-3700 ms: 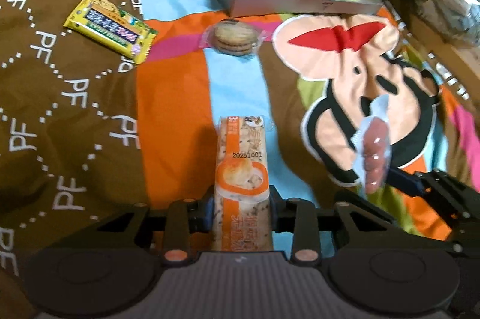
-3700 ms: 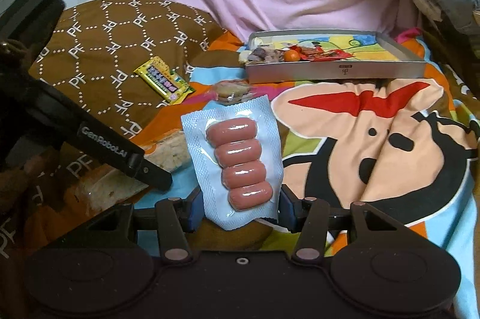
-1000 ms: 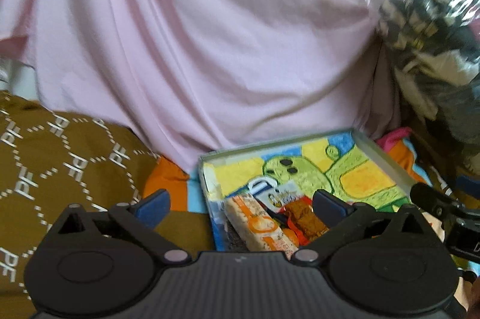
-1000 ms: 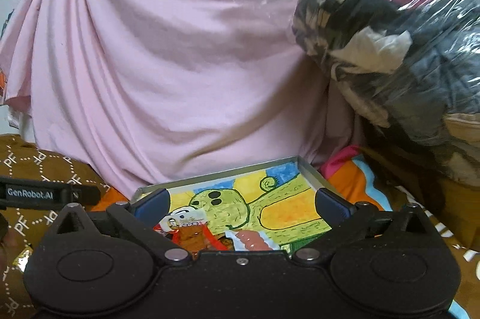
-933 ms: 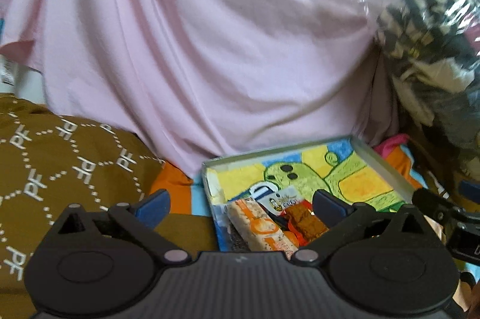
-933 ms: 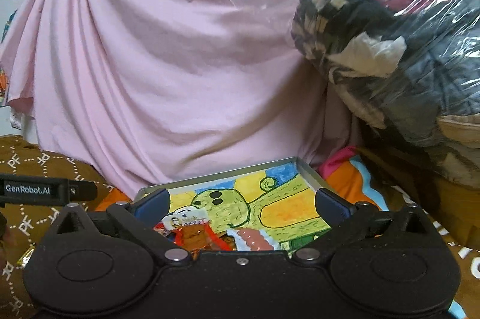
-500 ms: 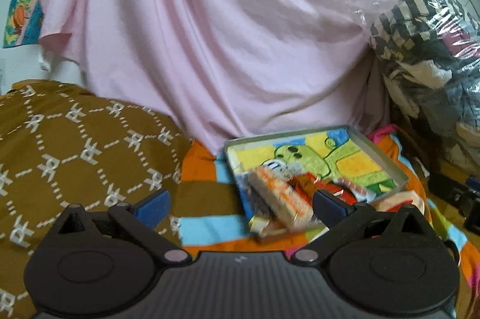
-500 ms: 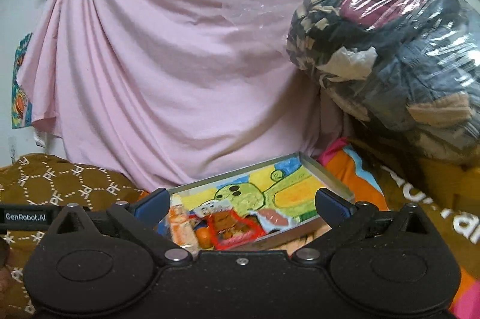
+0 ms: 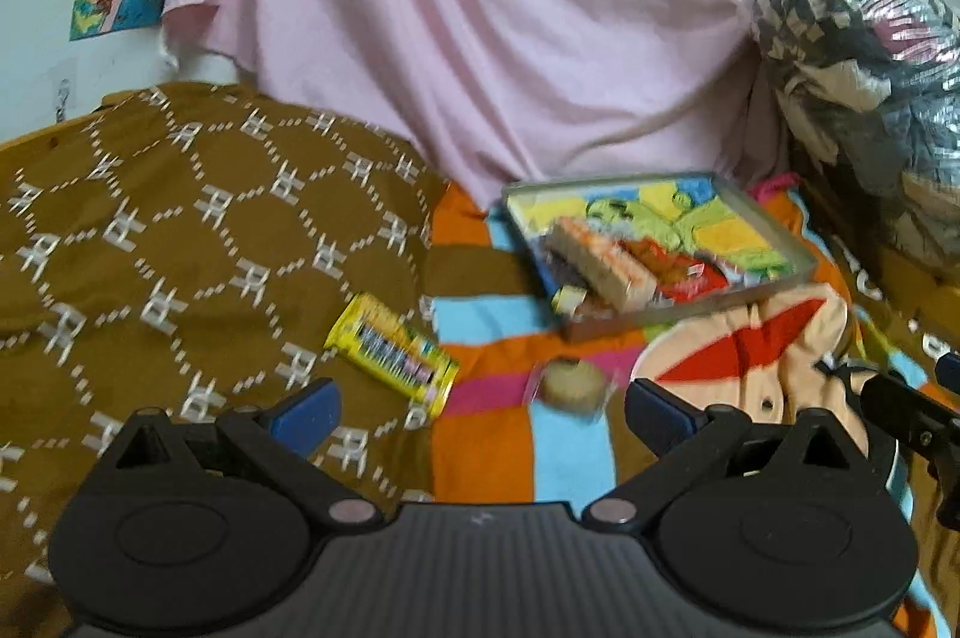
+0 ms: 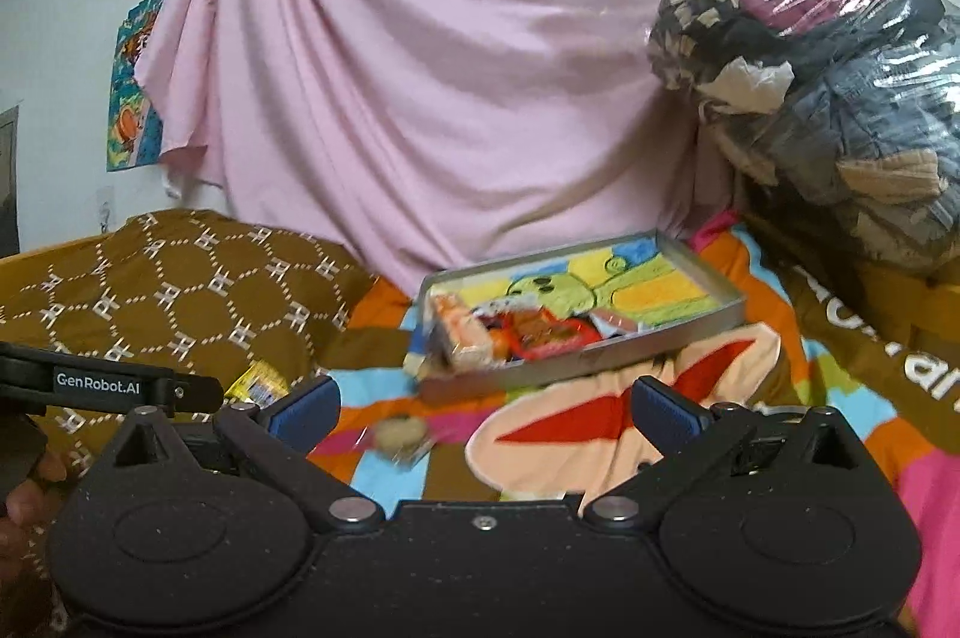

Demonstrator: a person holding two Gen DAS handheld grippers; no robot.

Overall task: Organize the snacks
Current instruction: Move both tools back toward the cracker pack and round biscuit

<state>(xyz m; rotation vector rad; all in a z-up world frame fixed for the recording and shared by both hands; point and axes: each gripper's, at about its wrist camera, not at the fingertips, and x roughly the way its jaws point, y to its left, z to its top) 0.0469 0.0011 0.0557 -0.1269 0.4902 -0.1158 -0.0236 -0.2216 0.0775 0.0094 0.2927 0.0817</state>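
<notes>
Both snacks now lie in the tray (image 9: 774, 233); each hand-held gripper, left (image 9: 480, 407) and right (image 10: 486, 407), is spread apart, empty. Cookie (image 9: 571, 383) and yellow pack (image 9: 393, 353) lie on the bed before the tray; a hasty pinch could crush the cookie.

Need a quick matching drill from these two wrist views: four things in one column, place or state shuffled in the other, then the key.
Things:
1. orange-wrapped snack bar
2. yellow packet
3. round biscuit pack
4. left gripper

Place or state:
A. on the brown patterned cover, left of the tray
B. open, holding nothing
C. inside the tray, at its left end
D. on the striped blanket, just in front of the tray

Pairs: 1-C, 2-A, 3-D, 4-B
</notes>
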